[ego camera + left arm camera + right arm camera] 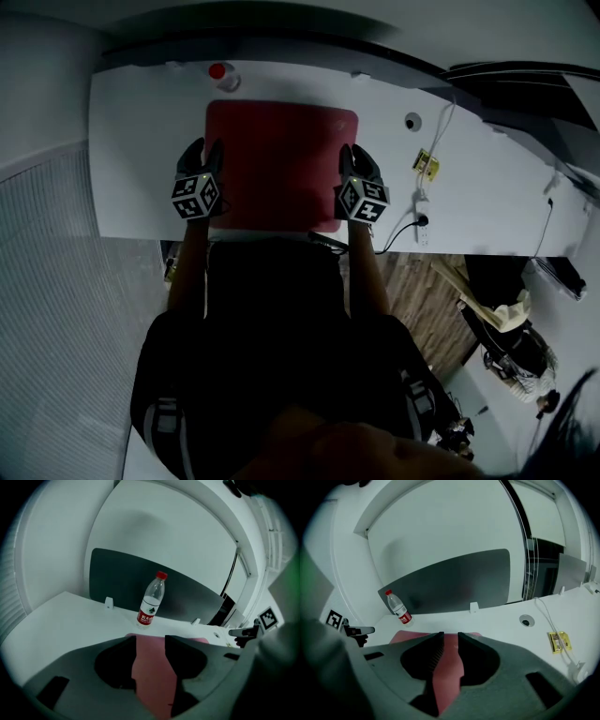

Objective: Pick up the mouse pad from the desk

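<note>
At the white tabletop's [131,141] near edge, the left gripper [208,152] and right gripper [353,156] flank the flat red rectangular mouse pad [281,169], jaws partly open over its side edges and holding nothing. This looks like the approach; next, each should lower and pinch an edge. A clear plastic bottle [218,72] stands at the far edge.

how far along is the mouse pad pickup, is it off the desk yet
Not yet. Done: the left gripper sits at the left edge of the flat red rectangular mouse pad, the right gripper at its right edge. In hand: both grippers' jaws stand apart, gripping nothing. Left: closing on the pad and lifting it; it lies flat on the white desk.
</note>
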Demonstrator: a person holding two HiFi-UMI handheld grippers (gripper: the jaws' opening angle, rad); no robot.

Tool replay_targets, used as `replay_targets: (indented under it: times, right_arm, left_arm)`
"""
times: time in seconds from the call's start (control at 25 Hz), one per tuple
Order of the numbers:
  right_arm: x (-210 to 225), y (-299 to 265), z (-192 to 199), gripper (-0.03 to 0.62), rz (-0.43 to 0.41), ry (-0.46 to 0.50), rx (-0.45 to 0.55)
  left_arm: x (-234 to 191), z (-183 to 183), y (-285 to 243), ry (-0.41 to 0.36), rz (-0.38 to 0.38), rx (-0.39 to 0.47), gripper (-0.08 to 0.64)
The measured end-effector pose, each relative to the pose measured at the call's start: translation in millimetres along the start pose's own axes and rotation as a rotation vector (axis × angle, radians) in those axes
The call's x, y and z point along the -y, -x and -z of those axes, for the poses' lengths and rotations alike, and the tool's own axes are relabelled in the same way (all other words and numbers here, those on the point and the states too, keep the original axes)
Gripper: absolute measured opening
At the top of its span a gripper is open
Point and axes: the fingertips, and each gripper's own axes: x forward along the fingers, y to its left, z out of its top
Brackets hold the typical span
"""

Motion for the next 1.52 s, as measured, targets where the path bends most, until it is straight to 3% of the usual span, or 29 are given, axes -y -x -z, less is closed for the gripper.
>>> replay_targets:
  times: [0.32, 0.68, 1.52]
  right_arm:
    - [27.1, -43.1, 35.5, 0.143, 0.023, 0.010, -0.130]
    - [52.5, -66.2, 70.7, 0.188, 0.039, -0.055, -0.238]
    - [67.0, -90.0, 90.9, 0.201, 0.064, -0.061, -0.340]
  left_arm:
    - [-29.5, 32.1, -29.6, -0.004, -0.040, -0.122, 0.204]
    - [-41.5, 49.3, -48.9, -0.016, -0.050, -0.189, 0.221]
    - [-56.2, 68.7, -70.9, -0.005, -0.049, -0.261, 0.230]
